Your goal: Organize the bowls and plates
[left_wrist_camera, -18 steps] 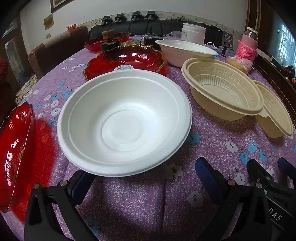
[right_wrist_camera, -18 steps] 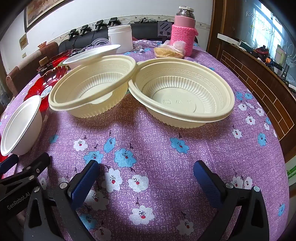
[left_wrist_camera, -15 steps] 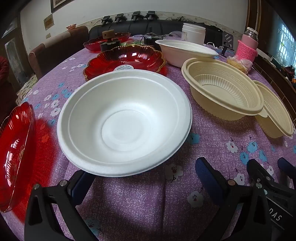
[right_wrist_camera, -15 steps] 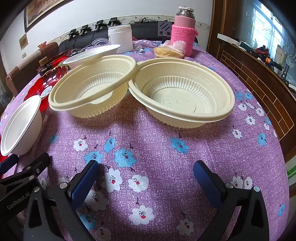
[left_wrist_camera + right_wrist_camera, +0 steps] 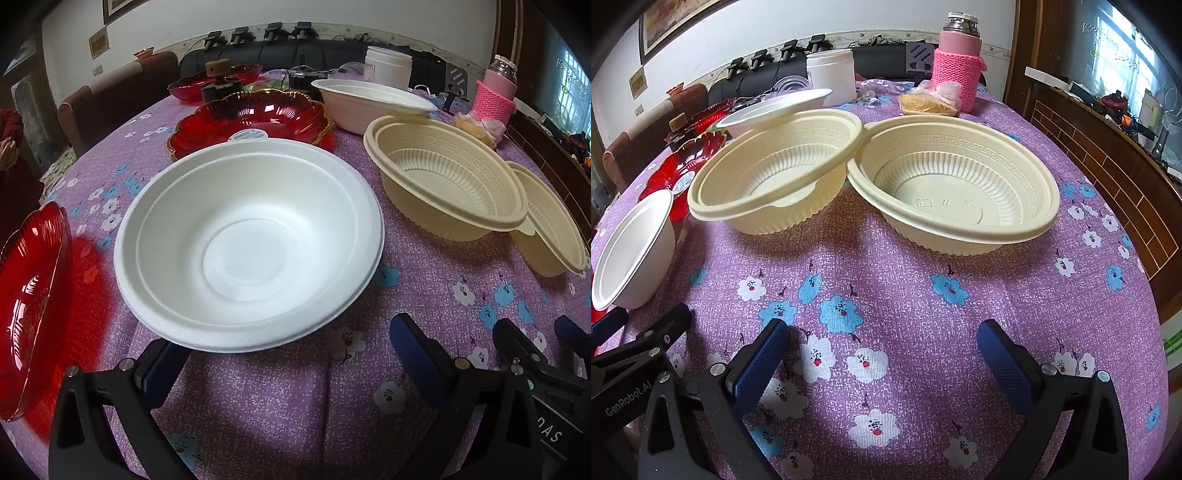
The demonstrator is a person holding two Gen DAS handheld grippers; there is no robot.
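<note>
A white foam bowl (image 5: pixel 247 243) sits just ahead of my left gripper (image 5: pixel 291 350), which is open and holds nothing; the bowl's near rim overhangs the left finger. Two cream ribbed plastic bowls (image 5: pixel 775 173) (image 5: pixel 955 188) stand side by side beyond my right gripper (image 5: pixel 882 339), also open with only tablecloth between its fingers. The left cream bowl's rim overlaps the right one's. A second white foam bowl (image 5: pixel 369 103) stands at the back. Red glass plates lie behind the foam bowl (image 5: pixel 251 118), at the far left (image 5: pixel 33 306) and at the rear (image 5: pixel 214 81).
The purple flowered tablecloth (image 5: pixel 886 280) covers a round table. At the back stand a white jar (image 5: pixel 831 74), a pink knit-covered flask (image 5: pixel 956 74) and a bag of rubber bands (image 5: pixel 927 99). A wooden ledge (image 5: pixel 1108 147) runs along the right. A person's hand (image 5: pixel 7 151) shows at far left.
</note>
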